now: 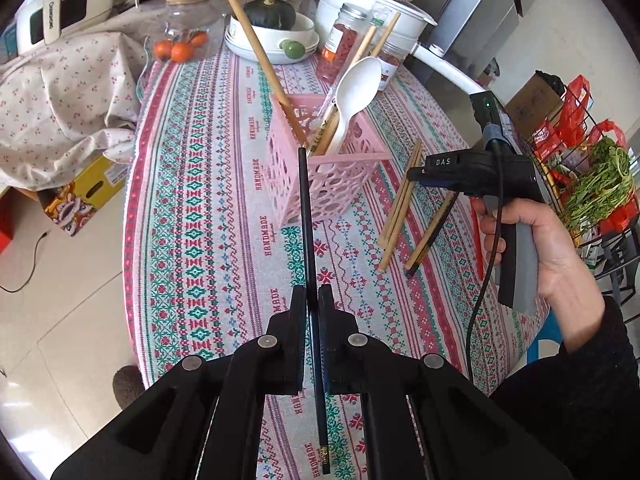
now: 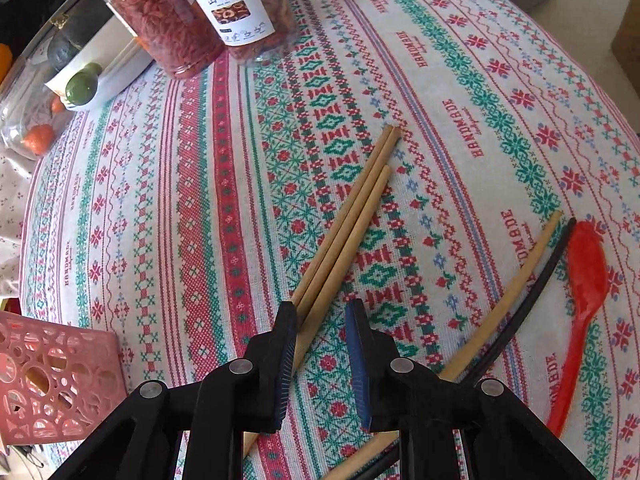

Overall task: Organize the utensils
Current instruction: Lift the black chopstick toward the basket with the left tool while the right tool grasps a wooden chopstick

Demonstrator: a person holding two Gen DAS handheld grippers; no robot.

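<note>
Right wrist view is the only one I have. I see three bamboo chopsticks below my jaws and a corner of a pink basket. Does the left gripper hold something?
Observer: Yes. The left gripper is shut on a black chopstick, whose tip points toward the pink basket.
Operator: What stands in that basket already?
Observer: A white spoon and a long bamboo stick that leans out over the rim, with a few shorter chopsticks beside the spoon.
Operator: How does my gripper look from the other side?
Observer: The right gripper hangs over the far ends of the loose chopsticks; whether it touches them I cannot tell.
</note>
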